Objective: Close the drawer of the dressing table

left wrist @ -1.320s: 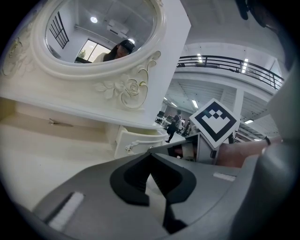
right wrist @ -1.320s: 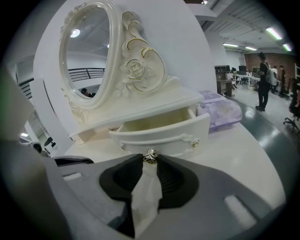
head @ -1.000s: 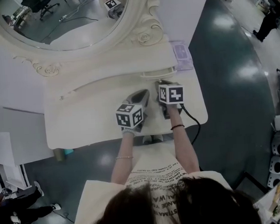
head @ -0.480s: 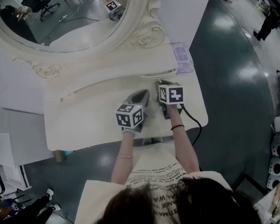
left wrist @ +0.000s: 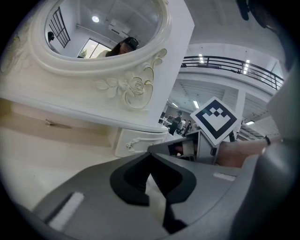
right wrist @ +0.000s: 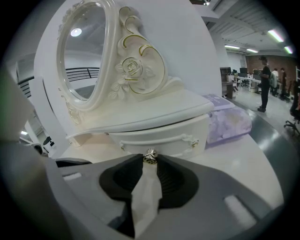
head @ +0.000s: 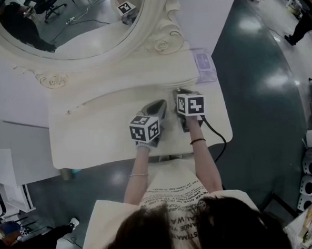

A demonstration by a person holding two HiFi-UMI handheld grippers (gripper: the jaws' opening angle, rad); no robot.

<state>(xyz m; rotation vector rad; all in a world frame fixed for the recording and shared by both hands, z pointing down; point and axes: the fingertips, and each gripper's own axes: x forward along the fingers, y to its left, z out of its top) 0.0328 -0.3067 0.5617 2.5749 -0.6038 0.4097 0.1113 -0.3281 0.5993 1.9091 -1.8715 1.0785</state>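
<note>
The cream dressing table carries a small drawer under its mirror shelf, pulled out slightly. My right gripper points at the drawer front, and its jaw tips pinch the small metal knob. In the head view the right gripper sits at the drawer. My left gripper rests just left of it over the tabletop. In the left gripper view its jaws meet at the tips with nothing between them, and the drawer lies ahead to the left.
A large oval mirror with a carved frame stands behind the drawer. A purple patterned pack lies at the table's back right corner. A black cable trails from the right gripper over the table edge. A person walks at the lower left.
Both grippers and the drawer stay where they were. Only the bystander at the lower left and the reflections in the mirror have shifted.
</note>
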